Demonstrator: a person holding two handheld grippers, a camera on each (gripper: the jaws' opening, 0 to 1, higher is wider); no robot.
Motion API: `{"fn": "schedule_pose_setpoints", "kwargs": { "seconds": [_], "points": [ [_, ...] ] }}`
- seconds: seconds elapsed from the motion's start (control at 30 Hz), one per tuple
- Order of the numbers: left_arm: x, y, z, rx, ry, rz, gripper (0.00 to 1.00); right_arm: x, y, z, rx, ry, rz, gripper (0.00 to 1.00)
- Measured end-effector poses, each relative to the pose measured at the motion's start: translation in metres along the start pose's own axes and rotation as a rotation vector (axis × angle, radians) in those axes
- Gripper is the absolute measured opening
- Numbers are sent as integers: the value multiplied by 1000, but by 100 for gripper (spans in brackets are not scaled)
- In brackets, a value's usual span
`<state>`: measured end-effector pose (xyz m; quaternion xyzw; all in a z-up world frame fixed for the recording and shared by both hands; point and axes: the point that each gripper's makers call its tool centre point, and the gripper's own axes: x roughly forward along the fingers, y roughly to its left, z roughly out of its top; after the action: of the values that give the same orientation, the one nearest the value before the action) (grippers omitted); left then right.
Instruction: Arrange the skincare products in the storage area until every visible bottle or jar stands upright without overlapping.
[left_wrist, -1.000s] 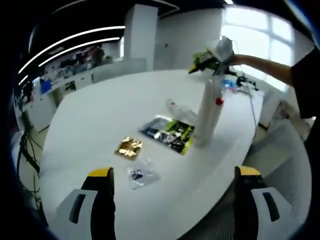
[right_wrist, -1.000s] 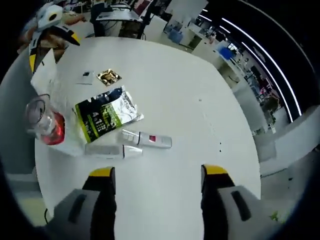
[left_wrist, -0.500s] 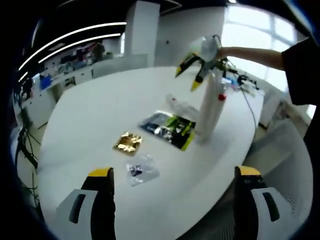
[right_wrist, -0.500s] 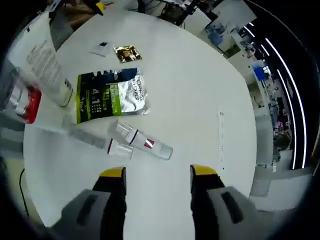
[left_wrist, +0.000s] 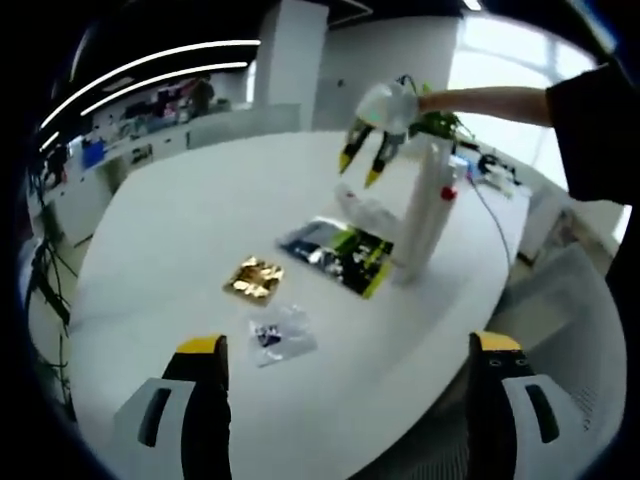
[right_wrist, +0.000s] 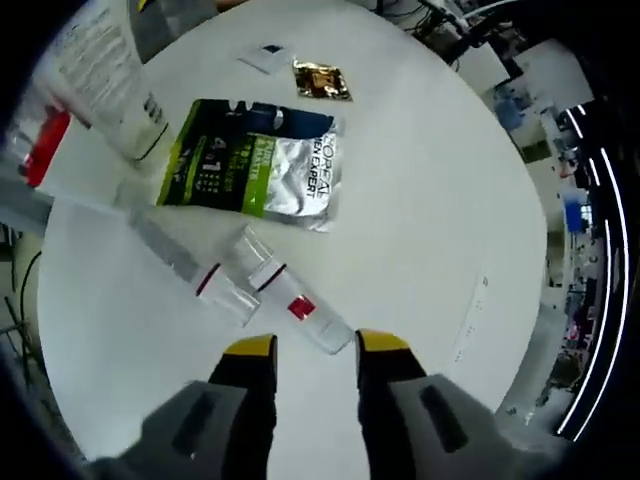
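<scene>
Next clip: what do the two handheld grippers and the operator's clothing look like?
Both the left gripper and the right gripper have grey bodies and black jaws with yellow tips. The right gripper carries a white rounded housing in the left gripper view. The person wears a black short sleeve.

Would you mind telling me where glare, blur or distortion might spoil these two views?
Left gripper view: the window behind is blown out, the right claw is slightly soft, and the table edge bows with the fisheye. Right gripper view: the foil pouch glints, the tall tube is stretched near the rim, yet the clear tube is sharp.
</scene>
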<state>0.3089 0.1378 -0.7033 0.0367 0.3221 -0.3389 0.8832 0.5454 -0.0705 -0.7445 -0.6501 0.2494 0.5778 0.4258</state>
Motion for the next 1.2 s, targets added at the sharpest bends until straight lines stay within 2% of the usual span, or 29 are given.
{"fn": "schedule_pose_setpoints", "kwargs": {
  "seconds": [0.03, 0.1, 0.2, 0.33, 0.4, 0.43, 0.53, 0.63, 0.97, 1.03, 1.2],
  "points": [
    [0, 0, -1, -5, 2, 0, 97, 4, -3, -2, -15, 7, 5, 29],
    [1, 0, -3, -11, 5, -3, 97, 8, 5, 4, -20, -24, 69, 30],
    [1, 0, -5, -16, 11, -3, 97, 15, 0, 1, -61, 13, 69, 29],
    [3, 0, -6, -26, 11, -7, 97, 22, 5, 10, -69, -30, 123, 28],
    [5, -1, -9, -34, 15, -21, 96, 28, 4, 6, -90, -17, 144, 28],
    [6, -3, -10, -45, 13, -32, 96, 29, 4, 2, -129, 14, 156, 28],
    [7, -5, -12, -49, 21, -41, 96, 35, 10, 3, -131, 1, 189, 27],
    [8, -4, -13, -51, 27, -39, 96, 39, 8, 2, -146, 1, 191, 26],
    [10, -4, -15, -54, 33, -45, 95, 43, 15, 3, -117, -3, 230, 24],
    [10, -5, -15, -52, 32, -48, 95, 43, 21, 2, -101, -3, 262, 22],
    [11, -6, -17, -42, 43, -53, 95, 44, 19, 2, -86, -2, 269, 20]
  ]
}}
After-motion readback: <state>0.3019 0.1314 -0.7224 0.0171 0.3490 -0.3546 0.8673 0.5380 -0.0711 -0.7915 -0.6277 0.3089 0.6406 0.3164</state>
